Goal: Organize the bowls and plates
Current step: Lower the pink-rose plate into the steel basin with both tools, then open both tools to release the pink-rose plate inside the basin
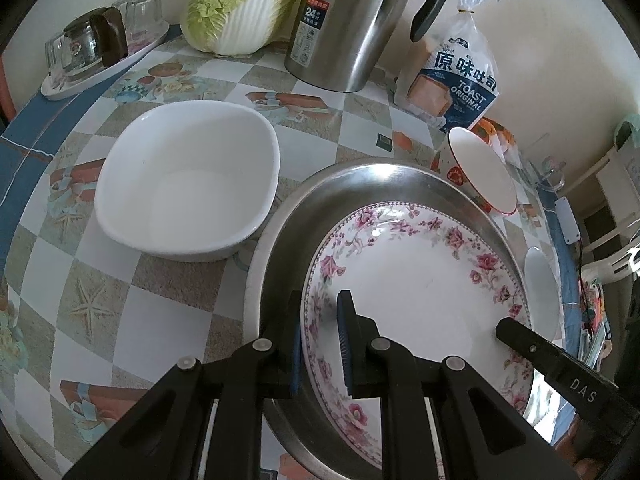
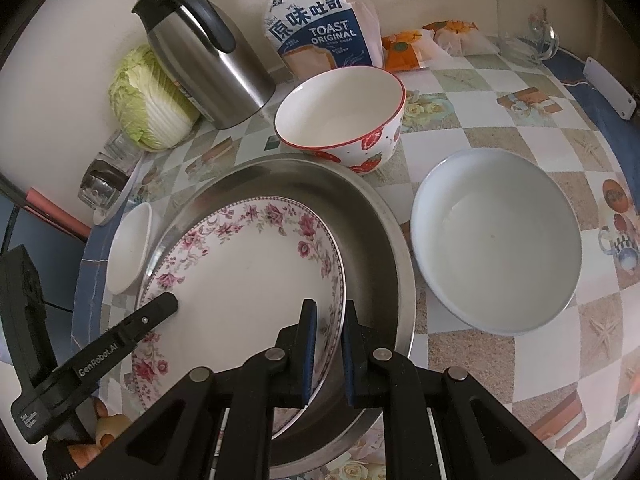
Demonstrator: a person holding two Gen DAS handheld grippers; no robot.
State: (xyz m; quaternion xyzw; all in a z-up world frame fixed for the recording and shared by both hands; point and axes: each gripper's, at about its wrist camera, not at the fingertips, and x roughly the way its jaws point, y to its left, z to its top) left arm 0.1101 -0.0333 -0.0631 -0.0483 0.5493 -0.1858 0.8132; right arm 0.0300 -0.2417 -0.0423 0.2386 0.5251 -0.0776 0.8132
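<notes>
A floral-rimmed plate [image 1: 424, 280] [image 2: 248, 272] lies tilted inside a large steel pan [image 1: 360, 188] [image 2: 368, 216]. My left gripper [image 1: 320, 344] straddles the plate's left rim with a small gap between the pads; my right gripper [image 2: 328, 348] straddles its right rim the same way. I cannot tell whether either one pinches the rim. A white square bowl [image 1: 188, 184] sits left of the pan and shows in the right view [image 2: 130, 248]. A strawberry bowl [image 2: 340, 116] [image 1: 480, 172] stands behind the pan. A round white bowl [image 2: 496, 240] [image 1: 540, 288] sits to its right.
A steel thermos [image 1: 352, 20] [image 2: 208, 52], napa cabbage [image 1: 240, 4] [image 2: 148, 100], toast bag [image 1: 456, 80] [image 2: 324, 28] and snack packets [image 2: 408, 50] line the wall. A tray of glasses [image 1: 100, 52] [image 2: 108, 176] stands at the far left. The checkered tablecloth [image 1: 100, 300] covers the table.
</notes>
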